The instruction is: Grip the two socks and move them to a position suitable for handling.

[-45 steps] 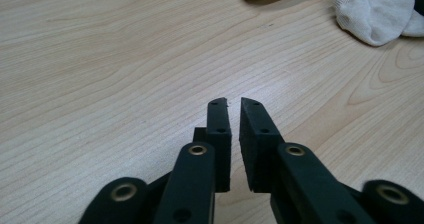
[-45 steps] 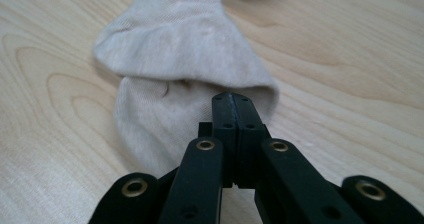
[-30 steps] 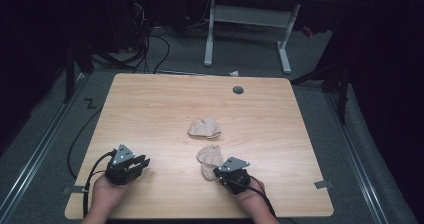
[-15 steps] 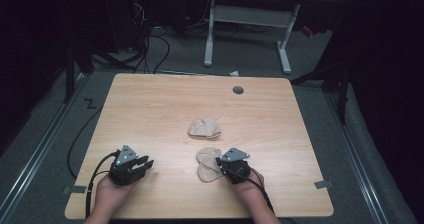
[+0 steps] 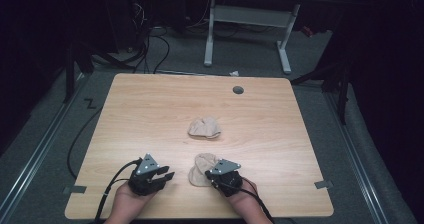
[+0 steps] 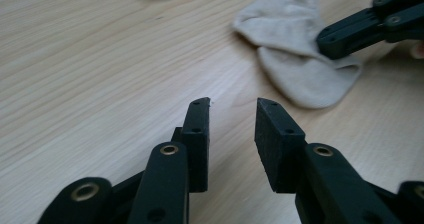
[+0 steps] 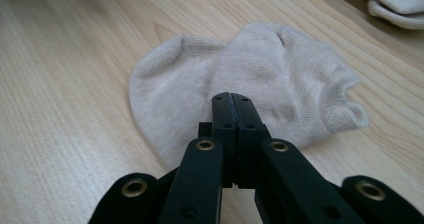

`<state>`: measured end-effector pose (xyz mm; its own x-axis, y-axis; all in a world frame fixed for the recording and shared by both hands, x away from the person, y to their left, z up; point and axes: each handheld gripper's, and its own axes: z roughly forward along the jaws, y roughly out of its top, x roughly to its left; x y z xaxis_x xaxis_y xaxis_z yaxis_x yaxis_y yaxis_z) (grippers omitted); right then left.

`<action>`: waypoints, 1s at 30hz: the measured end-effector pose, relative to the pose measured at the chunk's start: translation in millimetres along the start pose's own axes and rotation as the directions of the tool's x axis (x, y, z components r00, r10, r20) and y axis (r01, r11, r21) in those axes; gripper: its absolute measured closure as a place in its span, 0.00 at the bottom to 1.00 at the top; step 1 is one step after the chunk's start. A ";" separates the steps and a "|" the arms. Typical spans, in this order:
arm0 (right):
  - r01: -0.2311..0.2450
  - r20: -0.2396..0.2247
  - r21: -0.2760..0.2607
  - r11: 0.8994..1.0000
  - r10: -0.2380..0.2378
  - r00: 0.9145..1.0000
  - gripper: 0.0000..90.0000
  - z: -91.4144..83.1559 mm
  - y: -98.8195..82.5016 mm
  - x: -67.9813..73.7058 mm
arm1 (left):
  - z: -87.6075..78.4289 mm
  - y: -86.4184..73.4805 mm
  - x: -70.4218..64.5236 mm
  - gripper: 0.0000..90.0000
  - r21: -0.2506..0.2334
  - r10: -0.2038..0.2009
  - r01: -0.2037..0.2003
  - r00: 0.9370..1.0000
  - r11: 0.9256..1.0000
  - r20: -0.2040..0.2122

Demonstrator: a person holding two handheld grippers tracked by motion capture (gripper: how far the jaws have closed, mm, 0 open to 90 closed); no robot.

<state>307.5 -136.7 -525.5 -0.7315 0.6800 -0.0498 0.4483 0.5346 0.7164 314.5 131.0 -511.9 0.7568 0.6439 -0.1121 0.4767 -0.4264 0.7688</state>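
- While the left gripper sits low on the table, its fingers are apart with nothing between them, and they have just been opening.
- Just right of it lies the near sock, its long way running up the table, partly hidden under the right gripper.
- That gripper's fingers are pressed together over the sock; whether they pinch cloth is hard to tell.
- Farther up lies another sock.
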 end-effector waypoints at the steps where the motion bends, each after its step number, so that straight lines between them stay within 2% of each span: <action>1: 0.006 -0.002 0.002 1.000 -0.006 1.000 1.00 0.2 0.3 1.5 | 4.2 2.4 -5.8 0.75 0.002 0.013 -0.013 1.000 1.000 0.013; 3: 0.018 -0.011 -0.003 1.000 -0.018 1.000 1.00 0.9 0.5 3.9 | 11.2 7.1 -14.1 0.76 0.007 0.033 -0.033 0.999 0.999 0.022; 6: 0.024 -0.015 -0.005 1.000 -0.024 1.000 1.00 1.2 0.6 5.8 | 22.4 12.5 -21.7 0.78 0.004 0.027 -0.027 0.998 1.000 0.057; 10: 0.026 -0.020 -0.008 1.000 -0.027 0.999 1.00 1.4 0.5 5.4 | 36.1 14.1 -27.7 0.82 0.013 0.039 -0.040 0.996 0.999 0.074; 13: 0.022 -0.019 -0.007 1.000 -0.022 1.000 1.00 1.4 0.4 5.5 | 41.1 15.2 -29.2 0.86 0.014 0.052 -0.053 0.996 0.999 0.068; 17: 0.018 -0.020 -0.006 1.000 -0.018 1.000 1.00 1.3 0.2 4.8 | 46.5 13.3 -28.0 0.90 0.055 0.076 -0.078 0.996 0.995 0.036; 20: 0.010 -0.006 -0.002 1.000 -0.010 1.000 1.00 0.5 -0.3 2.5 | 46.2 11.2 -27.9 0.89 0.048 0.079 -0.080 0.996 0.996 0.034; 24: -0.005 0.007 -0.002 1.000 0.005 1.000 1.00 0.3 0.2 -0.2 | 46.7 6.3 -27.7 0.89 0.014 0.077 -0.078 0.996 0.997 0.038; 26: -0.009 0.016 -0.023 1.000 0.009 1.000 0.99 -1.3 4.0 0.8 | 46.8 5.5 -27.8 0.89 0.008 0.072 -0.073 0.997 0.997 0.038; 30: -0.034 0.010 -0.080 0.996 0.035 0.999 0.89 0.7 18.9 4.6 | 46.9 5.4 -27.1 0.89 0.008 0.065 -0.065 0.997 0.998 0.043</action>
<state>313.0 -123.1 -512.7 -0.7104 0.7031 -0.0318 0.4304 0.4697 0.7708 317.6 81.4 -534.2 0.8045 0.5872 -0.0891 0.4298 -0.4721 0.7697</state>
